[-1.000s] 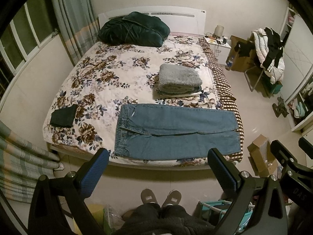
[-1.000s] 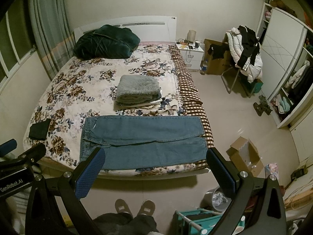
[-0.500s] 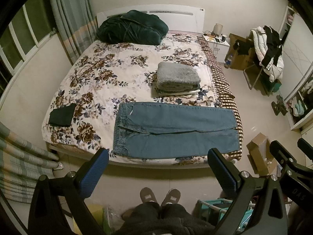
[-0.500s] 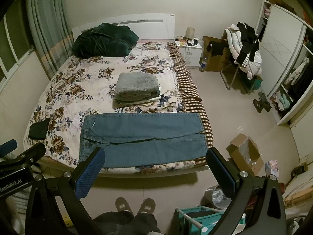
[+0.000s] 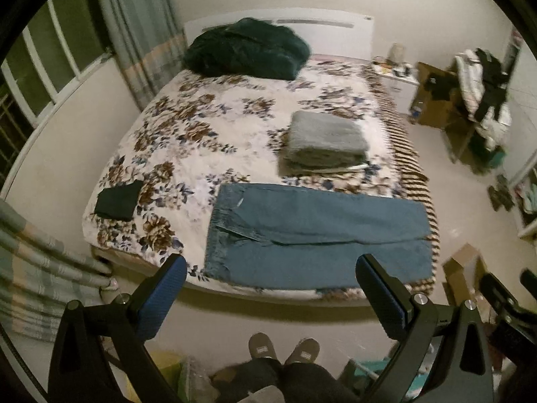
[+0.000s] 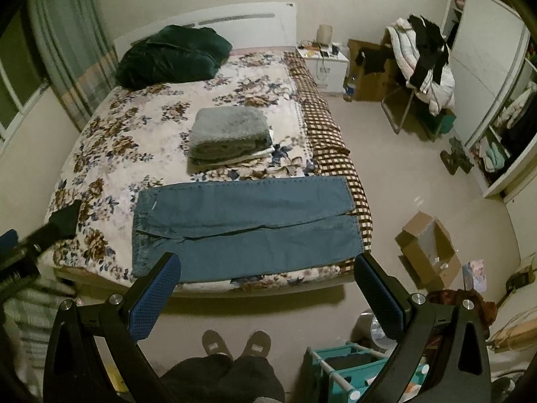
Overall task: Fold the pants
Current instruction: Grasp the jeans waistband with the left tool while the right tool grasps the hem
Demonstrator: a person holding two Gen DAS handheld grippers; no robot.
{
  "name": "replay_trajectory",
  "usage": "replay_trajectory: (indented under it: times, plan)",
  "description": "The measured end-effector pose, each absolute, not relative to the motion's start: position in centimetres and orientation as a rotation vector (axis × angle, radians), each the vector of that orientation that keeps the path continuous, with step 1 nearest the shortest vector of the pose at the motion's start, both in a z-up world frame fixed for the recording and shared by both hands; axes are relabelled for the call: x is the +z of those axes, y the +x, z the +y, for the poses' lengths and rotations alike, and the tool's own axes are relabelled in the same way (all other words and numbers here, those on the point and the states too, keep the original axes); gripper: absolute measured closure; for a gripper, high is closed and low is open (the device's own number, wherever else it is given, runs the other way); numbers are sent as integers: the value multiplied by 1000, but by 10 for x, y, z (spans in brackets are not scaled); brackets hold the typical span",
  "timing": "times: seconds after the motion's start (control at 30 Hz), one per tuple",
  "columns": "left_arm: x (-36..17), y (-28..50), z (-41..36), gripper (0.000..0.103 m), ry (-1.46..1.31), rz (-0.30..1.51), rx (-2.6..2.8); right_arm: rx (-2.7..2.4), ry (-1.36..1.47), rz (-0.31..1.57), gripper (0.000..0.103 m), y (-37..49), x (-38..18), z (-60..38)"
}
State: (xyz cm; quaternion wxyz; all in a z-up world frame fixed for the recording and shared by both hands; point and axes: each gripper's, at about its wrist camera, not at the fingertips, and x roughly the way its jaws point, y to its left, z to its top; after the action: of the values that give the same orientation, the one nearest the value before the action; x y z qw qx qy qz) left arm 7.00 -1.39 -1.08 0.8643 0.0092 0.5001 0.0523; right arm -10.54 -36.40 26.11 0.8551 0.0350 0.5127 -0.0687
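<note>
Blue jeans [image 5: 315, 235] [image 6: 245, 225] lie flat across the near end of the floral bed [image 5: 208, 141] [image 6: 134, 134], waistband to the left, legs side by side toward the right edge. My left gripper [image 5: 270, 295] hangs open in the air in front of the bed's foot, nothing between its blue pads. My right gripper [image 6: 266, 294] is open too and holds nothing, at about the same distance from the jeans. Neither touches the cloth.
A stack of folded grey cloth [image 6: 231, 137] sits mid-bed behind the jeans. A dark green quilt [image 6: 174, 55] lies at the headboard, a small black folded item [image 5: 119, 199] at the left. A person's slippers [image 6: 236, 342], a teal rack [image 6: 349, 369] and a cardboard box [image 6: 429, 248] are on the floor.
Both views have shifted slightly and the left one is blurred, so both grippers are moving a little. The jeans lie as before. Both grippers stay open.
</note>
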Motion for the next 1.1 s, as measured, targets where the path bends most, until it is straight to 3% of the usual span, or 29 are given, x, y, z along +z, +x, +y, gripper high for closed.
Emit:
replay_trajectory:
  times: [0.43, 0.87, 1.1]
  plan:
    - [-171, 244, 4, 0, -9, 1239, 314, -280, 189, 1206, 0, 98, 72, -440]
    - [-415, 442, 89, 0, -327, 1585, 564, -517, 550, 1440, 0, 317, -225, -543]
    - [-515, 499, 126, 0, -468, 1672, 670, -654, 694, 1513, 0, 374, -340, -584]
